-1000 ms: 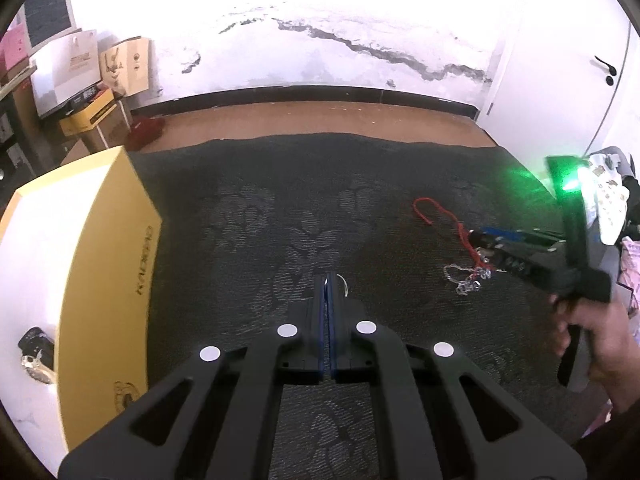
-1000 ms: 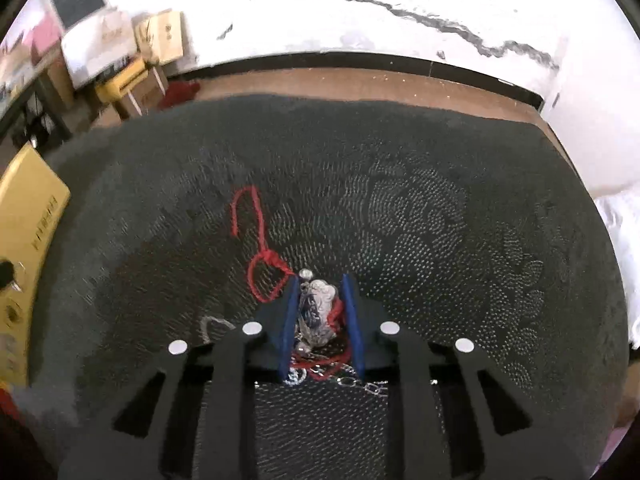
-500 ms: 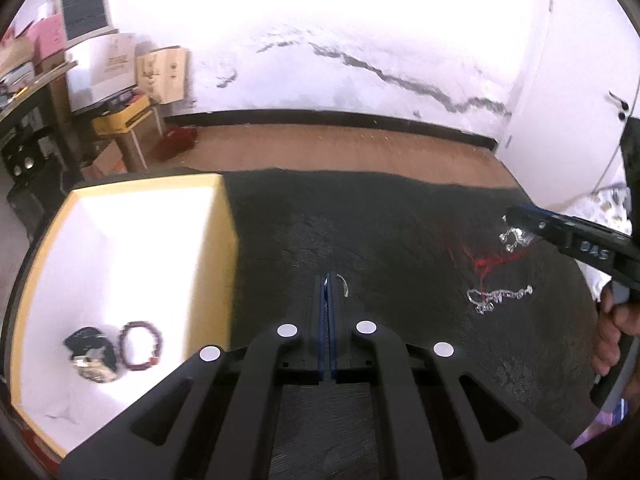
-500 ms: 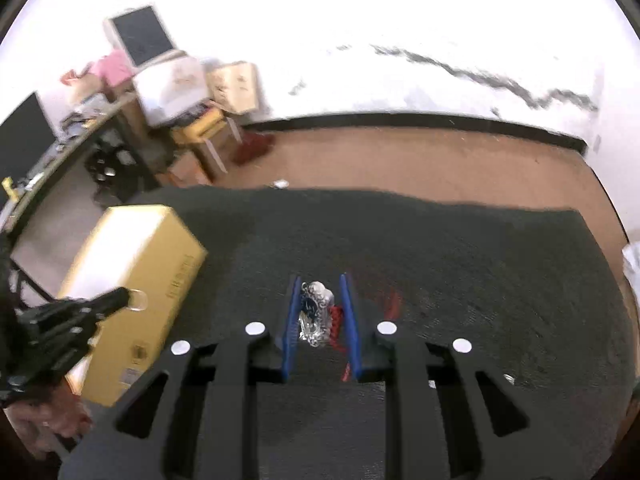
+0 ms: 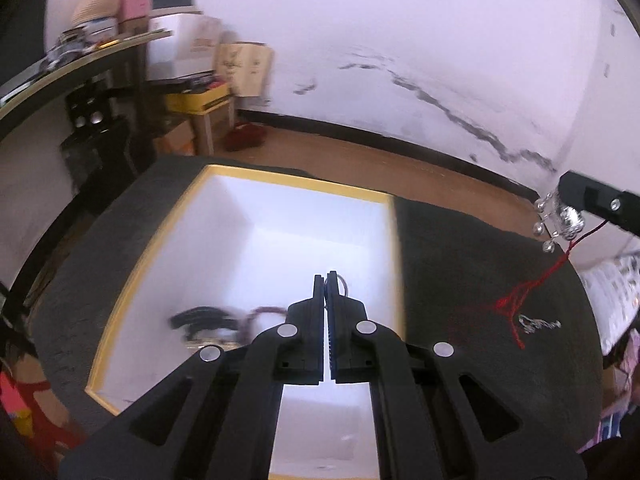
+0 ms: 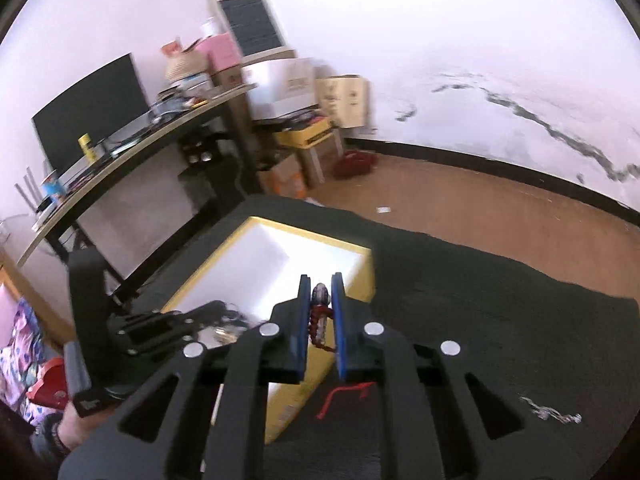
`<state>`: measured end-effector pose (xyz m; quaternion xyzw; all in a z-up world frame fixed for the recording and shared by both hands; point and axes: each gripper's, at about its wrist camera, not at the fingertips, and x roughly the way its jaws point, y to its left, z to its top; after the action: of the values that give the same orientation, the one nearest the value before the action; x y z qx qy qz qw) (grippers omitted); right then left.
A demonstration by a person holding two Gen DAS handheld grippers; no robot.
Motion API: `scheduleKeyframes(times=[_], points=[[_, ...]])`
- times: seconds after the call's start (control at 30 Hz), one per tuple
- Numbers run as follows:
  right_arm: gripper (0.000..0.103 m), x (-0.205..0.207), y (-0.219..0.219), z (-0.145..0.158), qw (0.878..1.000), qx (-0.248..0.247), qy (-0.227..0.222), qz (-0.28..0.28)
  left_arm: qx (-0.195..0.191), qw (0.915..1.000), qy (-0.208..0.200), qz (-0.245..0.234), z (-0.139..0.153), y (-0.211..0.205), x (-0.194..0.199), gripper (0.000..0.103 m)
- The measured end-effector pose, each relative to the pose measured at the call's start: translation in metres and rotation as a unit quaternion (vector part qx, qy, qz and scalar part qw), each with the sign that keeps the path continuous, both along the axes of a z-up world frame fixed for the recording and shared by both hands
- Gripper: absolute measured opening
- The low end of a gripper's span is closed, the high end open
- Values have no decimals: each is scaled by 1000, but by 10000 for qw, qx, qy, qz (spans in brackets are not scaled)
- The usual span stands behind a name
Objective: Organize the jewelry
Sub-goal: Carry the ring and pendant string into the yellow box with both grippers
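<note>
My left gripper is shut on a small silver ring and hangs over the open yellow box with a white inside. A black piece and a dark bead bracelet lie blurred on the box floor. My right gripper is above the box's near corner. Its jaws are closing, and a silver pendant on a red cord is pinched between them. In the left wrist view the right gripper carries the pendant while the cord trails down to the cloth.
A silver chain lies loose on the dark patterned cloth to the right of the box. Beyond the table are a desk with a monitor, stacked cardboard boxes and wooden floor. A hand holds the left gripper's handle.
Both grippers moved left and up, to over the yellow box. The right one lifted the pendant off the cloth, red cord trailing, and its jaws narrowed. The silver chain stayed behind.
</note>
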<state>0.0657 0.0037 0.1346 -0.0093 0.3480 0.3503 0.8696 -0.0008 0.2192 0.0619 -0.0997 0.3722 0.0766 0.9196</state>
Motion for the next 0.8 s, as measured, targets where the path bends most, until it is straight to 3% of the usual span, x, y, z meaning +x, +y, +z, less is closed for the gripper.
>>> scheduleKeyframes(times=[0.23,0.43,0.8], points=[[11,-22,91,26,9979,-255,-166,573,-27,9988,44,497,-5,61,-19,1],[11,-34,149,27,9950,-438,-226,873,-72,9963,67,852,-11,103,-32,1],[11,-9,201,-72,9893,-1241,405,650,-193,9949,407,906,-38,121,-24,2]])
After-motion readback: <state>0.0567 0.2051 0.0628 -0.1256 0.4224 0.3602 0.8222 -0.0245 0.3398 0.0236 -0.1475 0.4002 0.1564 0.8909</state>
